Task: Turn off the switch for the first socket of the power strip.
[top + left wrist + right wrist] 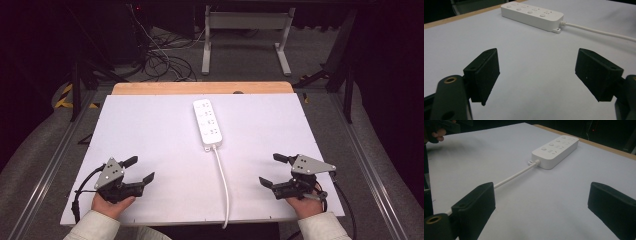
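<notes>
While both grippers are held low at the near edge of the white table [150, 130], a white power strip [208, 121] is seen lying flat on the far half, its long axis running away from the person and its four sockets facing up. From the strip's near end a white cable [223, 182] is led back toward the person and over the near edge, passing between the two hands. The left gripper [139, 169] is held well to the left of the strip and nearer the person, its jaws spread wide with nothing between them; the right gripper [273, 170] is held well to the right of the strip, also nearer the person, its jaws likewise spread and empty. In the left gripper view the strip [532, 15] is seen ahead and slightly right of the jaws; in the right gripper view the strip [555, 150] lies ahead and the cable [515, 176] runs past the nearer jaw. Neither hand can be judged clearly closer to the strip, though the cable is thought to lie nearer the right one. Bare tabletop is left on both sides of the strip, so room for an approach from either flank is judged ample; a wooden edge [200, 88] lies just beyond the strip's far end.
</notes>
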`<state>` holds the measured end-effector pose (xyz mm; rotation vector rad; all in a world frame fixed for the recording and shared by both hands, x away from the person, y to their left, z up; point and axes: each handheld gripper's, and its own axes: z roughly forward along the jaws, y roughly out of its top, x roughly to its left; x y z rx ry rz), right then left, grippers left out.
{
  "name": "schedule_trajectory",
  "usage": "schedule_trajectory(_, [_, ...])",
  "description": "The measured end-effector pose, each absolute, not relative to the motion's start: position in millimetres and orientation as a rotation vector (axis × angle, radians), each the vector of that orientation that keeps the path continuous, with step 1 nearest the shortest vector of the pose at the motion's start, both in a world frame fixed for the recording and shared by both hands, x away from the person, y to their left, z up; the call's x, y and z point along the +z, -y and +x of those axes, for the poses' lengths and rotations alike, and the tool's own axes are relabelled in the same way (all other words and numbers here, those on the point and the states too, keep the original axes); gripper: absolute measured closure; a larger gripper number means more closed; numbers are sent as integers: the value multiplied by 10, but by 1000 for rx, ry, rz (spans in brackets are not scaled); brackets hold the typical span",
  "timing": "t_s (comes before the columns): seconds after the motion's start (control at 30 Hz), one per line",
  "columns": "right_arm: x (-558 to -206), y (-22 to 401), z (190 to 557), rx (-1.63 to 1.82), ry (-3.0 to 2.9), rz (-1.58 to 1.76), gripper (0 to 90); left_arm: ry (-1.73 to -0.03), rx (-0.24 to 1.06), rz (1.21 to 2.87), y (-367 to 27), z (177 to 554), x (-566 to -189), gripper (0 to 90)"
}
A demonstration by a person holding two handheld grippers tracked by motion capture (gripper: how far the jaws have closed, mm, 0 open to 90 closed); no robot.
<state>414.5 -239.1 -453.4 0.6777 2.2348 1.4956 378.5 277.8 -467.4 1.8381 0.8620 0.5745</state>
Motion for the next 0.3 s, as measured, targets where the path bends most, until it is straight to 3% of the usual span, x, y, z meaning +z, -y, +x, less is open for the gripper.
schedule_trajectory(0.3, [-4538,2385,4149,1497,-2238,675,82,-839,627,1858,-2750,3789,-4661,196])
